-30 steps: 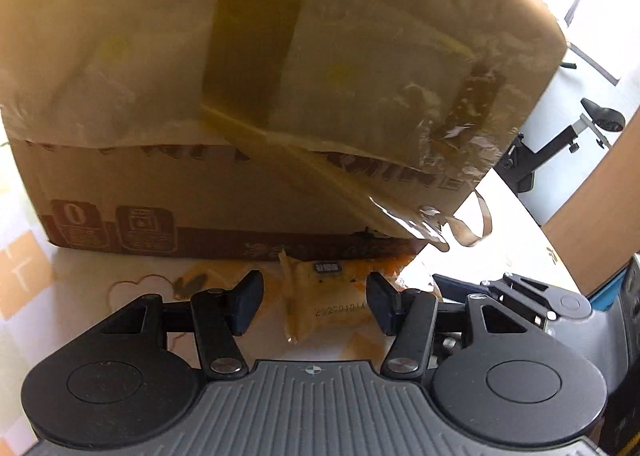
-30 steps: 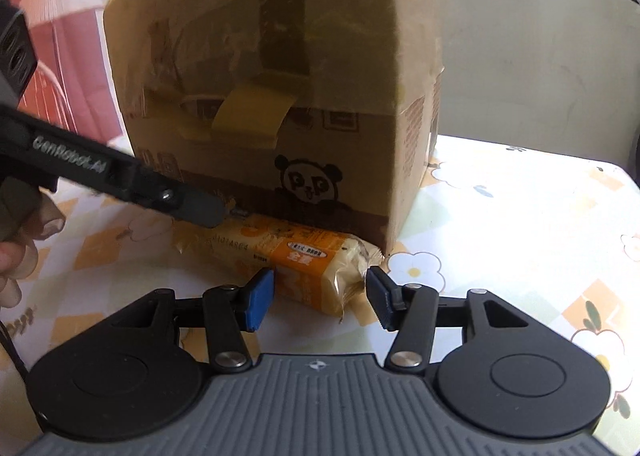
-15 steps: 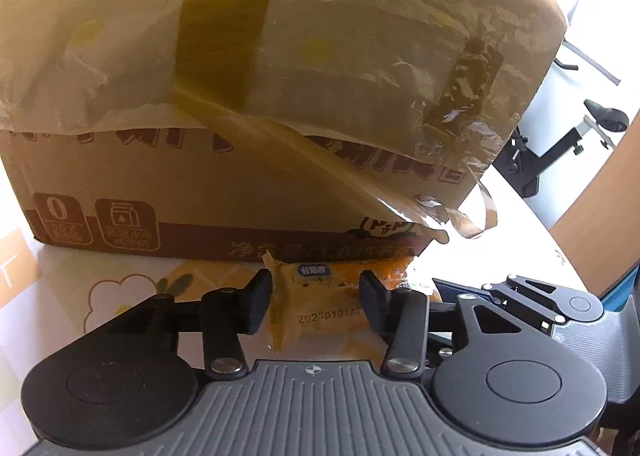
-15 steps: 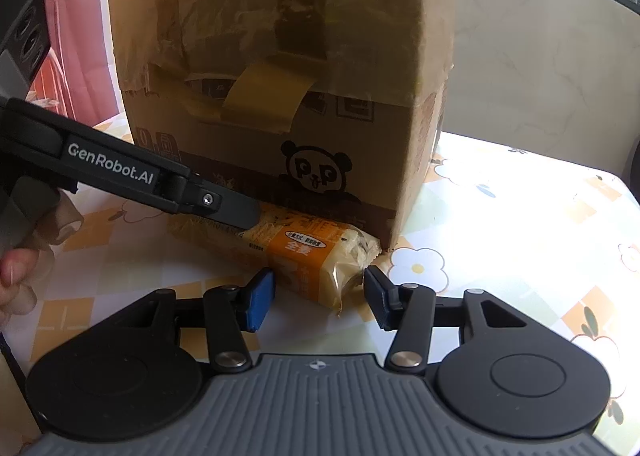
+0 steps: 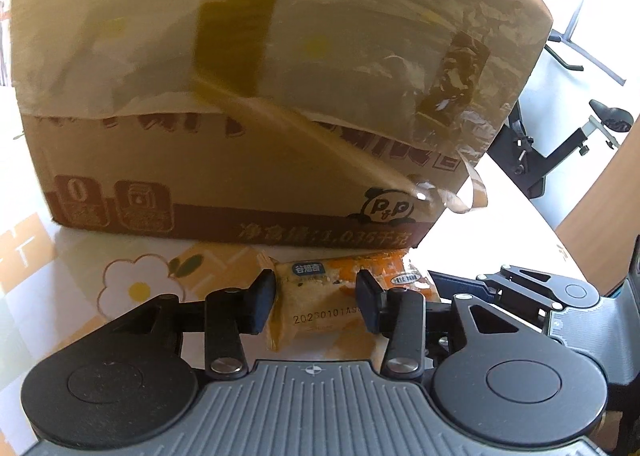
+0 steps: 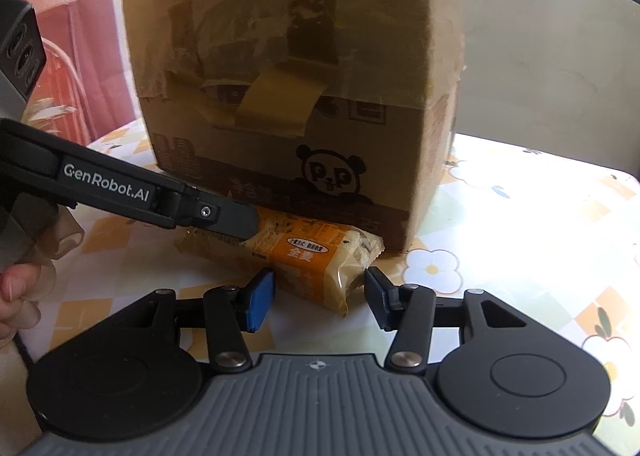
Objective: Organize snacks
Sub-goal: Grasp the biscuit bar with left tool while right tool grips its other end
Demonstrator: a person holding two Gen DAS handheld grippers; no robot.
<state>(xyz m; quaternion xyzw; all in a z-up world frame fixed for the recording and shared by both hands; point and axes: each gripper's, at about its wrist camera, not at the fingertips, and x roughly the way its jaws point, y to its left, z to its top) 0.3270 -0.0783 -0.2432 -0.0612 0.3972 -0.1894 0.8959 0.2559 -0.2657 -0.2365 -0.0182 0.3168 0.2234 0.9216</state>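
Observation:
An orange and clear wrapped snack bar (image 5: 320, 296) (image 6: 304, 252) lies on the table against the foot of a large taped cardboard box (image 5: 256, 96) (image 6: 296, 96) with a panda logo. My left gripper (image 5: 316, 302) has closed in on one end of the bar, its pads touching the wrapper on both sides. It reaches in from the left in the right wrist view (image 6: 224, 218). My right gripper (image 6: 318, 302) is open, its fingers on either side of the bar's other end without touching it.
The table (image 6: 520, 240) has a glossy cloth with white flowers and orange squares. A pale chair back (image 6: 540, 76) stands behind the box. An exercise bike (image 5: 560, 144) stands off the table's right edge in the left wrist view.
My left gripper moved forward over the bar's end and narrowed onto the wrapper. My right gripper drew a little closer to the bar and stayed open.

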